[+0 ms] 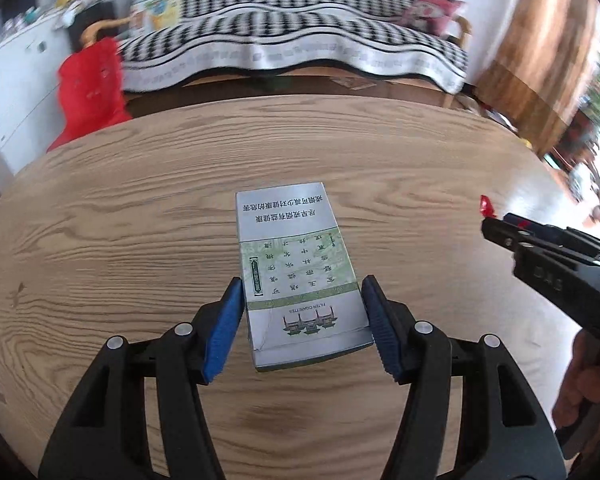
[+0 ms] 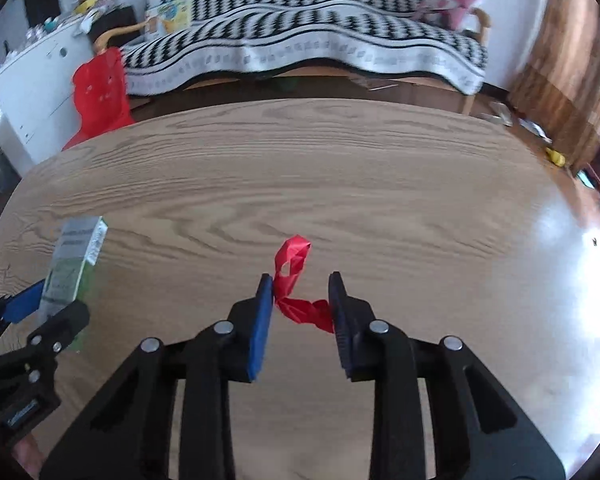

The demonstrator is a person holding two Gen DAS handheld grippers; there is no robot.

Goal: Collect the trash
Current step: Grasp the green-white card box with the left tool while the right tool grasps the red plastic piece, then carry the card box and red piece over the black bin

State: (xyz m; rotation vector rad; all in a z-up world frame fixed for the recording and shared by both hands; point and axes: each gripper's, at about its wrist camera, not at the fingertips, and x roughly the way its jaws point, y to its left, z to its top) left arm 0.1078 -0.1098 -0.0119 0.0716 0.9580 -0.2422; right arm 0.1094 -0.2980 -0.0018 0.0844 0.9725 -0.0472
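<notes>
A silver and green cigarette box (image 1: 296,276) hangs just above the wooden table (image 1: 140,200), with the blue pads of my left gripper (image 1: 302,286) pressed on its two long sides. In the right wrist view the same box (image 2: 76,256) and the left gripper (image 2: 40,304) show at the far left. My right gripper (image 2: 300,278) is shut on a twisted red wrapper (image 2: 296,256), whose crumpled lower end spans both pads while its loop sticks out ahead. In the left wrist view the right gripper (image 1: 496,228) sits at the right edge with the red wrapper (image 1: 487,205) at its tip.
Beyond the table's far edge stands a sofa (image 2: 300,40) under a black and white patterned cover. A red plastic thing (image 2: 100,92) leans by a white cabinet (image 2: 32,92) at the left. A wooden panel (image 2: 560,60) rises at the right, with small litter (image 2: 556,156) on the floor.
</notes>
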